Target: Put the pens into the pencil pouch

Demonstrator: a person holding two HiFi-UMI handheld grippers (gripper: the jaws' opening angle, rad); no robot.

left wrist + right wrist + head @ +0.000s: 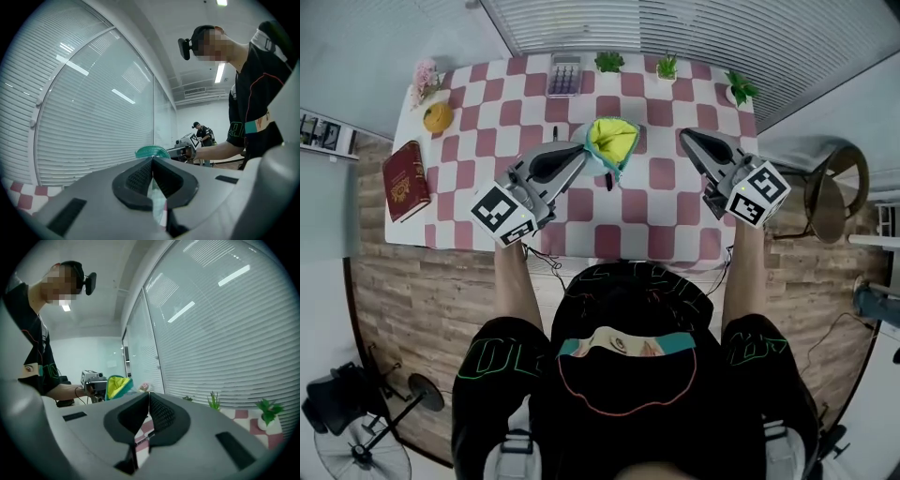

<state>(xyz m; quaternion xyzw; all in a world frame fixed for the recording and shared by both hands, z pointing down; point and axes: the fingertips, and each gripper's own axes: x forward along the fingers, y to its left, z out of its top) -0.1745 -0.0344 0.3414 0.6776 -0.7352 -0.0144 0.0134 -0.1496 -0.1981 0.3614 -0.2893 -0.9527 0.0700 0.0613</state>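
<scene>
The pencil pouch (612, 141), teal outside and yellow inside, stands with its mouth gaping over the middle of the checkered table (666, 234). My left gripper (583, 150) is shut at the pouch's left rim; in the left gripper view the teal edge (152, 151) shows just past the closed tips (152, 160). The right gripper view shows the pouch (117, 385) held up at that gripper's front. My right gripper (684, 137) sits to the pouch's right, apart from it, shut with nothing between its fingers (148, 395). A short dark object (607, 180), perhaps a pen, lies just below the pouch.
A red book (405, 180) lies at the table's left edge, with a yellow ball-like thing (438, 116) and pink flowers (425, 77) behind it. A calculator (564, 75) and small potted plants (667, 66) line the far edge. A chair (834, 192) stands to the right.
</scene>
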